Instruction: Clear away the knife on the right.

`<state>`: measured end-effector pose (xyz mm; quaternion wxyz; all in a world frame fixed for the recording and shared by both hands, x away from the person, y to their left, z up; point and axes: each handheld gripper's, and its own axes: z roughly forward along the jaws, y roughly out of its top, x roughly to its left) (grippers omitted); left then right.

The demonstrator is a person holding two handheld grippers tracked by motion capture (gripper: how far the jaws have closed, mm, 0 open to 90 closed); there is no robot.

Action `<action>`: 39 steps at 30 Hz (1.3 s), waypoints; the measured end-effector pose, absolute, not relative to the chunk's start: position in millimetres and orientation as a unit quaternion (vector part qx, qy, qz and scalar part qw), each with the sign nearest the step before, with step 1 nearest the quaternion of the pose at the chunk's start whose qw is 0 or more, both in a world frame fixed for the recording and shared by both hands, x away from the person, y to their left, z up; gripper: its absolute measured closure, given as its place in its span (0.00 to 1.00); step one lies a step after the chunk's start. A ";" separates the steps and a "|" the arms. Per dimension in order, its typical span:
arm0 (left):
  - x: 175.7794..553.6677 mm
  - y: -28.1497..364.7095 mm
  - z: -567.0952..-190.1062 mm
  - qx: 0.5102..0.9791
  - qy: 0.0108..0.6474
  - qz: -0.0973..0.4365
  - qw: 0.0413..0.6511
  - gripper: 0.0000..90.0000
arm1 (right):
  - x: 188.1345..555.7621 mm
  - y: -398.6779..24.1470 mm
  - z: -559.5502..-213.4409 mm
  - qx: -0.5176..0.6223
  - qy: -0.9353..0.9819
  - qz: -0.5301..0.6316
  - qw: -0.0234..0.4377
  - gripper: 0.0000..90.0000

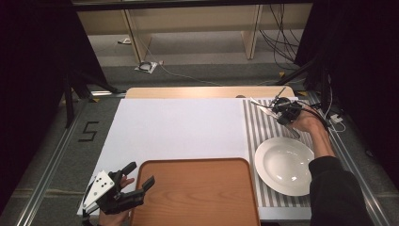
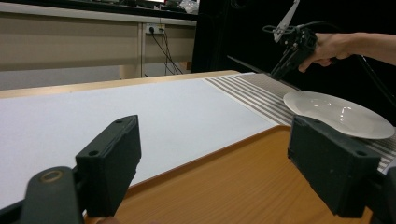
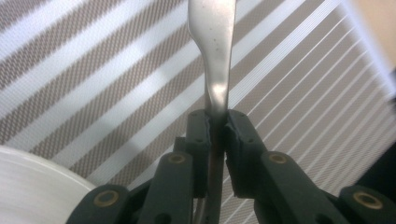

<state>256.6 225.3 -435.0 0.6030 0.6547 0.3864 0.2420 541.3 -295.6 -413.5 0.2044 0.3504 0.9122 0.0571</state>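
At the near left corner of the table (image 1: 174,127), the left tongs (image 1: 139,175) hang over the left edge of a wooden tray (image 1: 195,193), which lies on the near side of the white sheet (image 1: 179,127) that covers most of the tabletop. In the left gripper view the two jaws stand wide apart, with nothing but the tray's bare wood and the white sheet between them.

To the right of the tray lies a striped mat (image 1: 256,129), and on its near part sits a white plate (image 1: 283,165), just beside the tray's right edge.

Farther back over the same mat, the right tongs (image 1: 278,109) are held in the person's right hand (image 1: 306,121), beyond the plate and apart from it. The right gripper view shows the jaws closed tight on the narrow shaft of a piece of metal cutlery (image 3: 215,51), which runs forward from the pads and widens into a flat, shiny part above the stripes; whether it is a spoon, fork or knife cannot be told. In that view the rim of the plate curves in at the lower left corner.
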 end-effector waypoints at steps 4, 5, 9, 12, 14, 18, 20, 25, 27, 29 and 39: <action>256.9 225.4 -435.2 0.655 0.388 0.242 0.602 0.19 | 533.7 -291.6 -404.3 0.340 0.911 0.081 0.220 0.90; 256.7 225.4 -435.1 0.655 0.388 0.242 0.602 0.19 | 531.0 -290.4 -400.9 0.335 0.910 0.088 0.227 0.90; 256.5 225.5 -434.8 0.654 0.388 0.244 0.602 0.19 | 519.0 -283.8 -385.8 0.333 0.904 0.132 0.235 0.90; 256.2 225.6 -434.7 0.653 0.388 0.244 0.602 0.19 | 506.8 -277.4 -373.5 0.334 0.895 0.181 0.234 0.90; 256.1 225.5 -434.6 0.654 0.388 0.245 0.602 0.19 | 503.9 -276.9 -370.9 0.335 0.893 0.196 0.229 0.90; 256.2 225.6 -434.6 0.654 0.388 0.245 0.602 0.19 | 489.5 -273.7 -362.5 0.344 0.880 0.244 0.217 0.90; 256.5 225.6 -434.9 0.654 0.388 0.245 0.601 0.19 | 479.0 -269.3 -357.8 0.339 0.877 0.257 0.221 0.90; 256.5 225.1 -434.9 0.654 0.388 0.245 0.601 0.19 | 453.0 -260.8 -348.8 0.329 0.867 0.317 0.198 0.90; 256.4 225.2 -434.8 0.654 0.388 0.245 0.602 0.19 | 446.2 -258.7 -347.9 0.326 0.865 0.333 0.184 0.90; 256.3 225.2 -434.7 0.654 0.388 0.246 0.601 0.19 | 438.8 -256.5 -348.8 0.325 0.861 0.349 0.175 0.90; 256.4 224.2 -434.0 0.653 0.386 0.248 0.603 0.19 | 394.9 -240.9 -356.4 0.309 0.852 0.397 0.146 0.90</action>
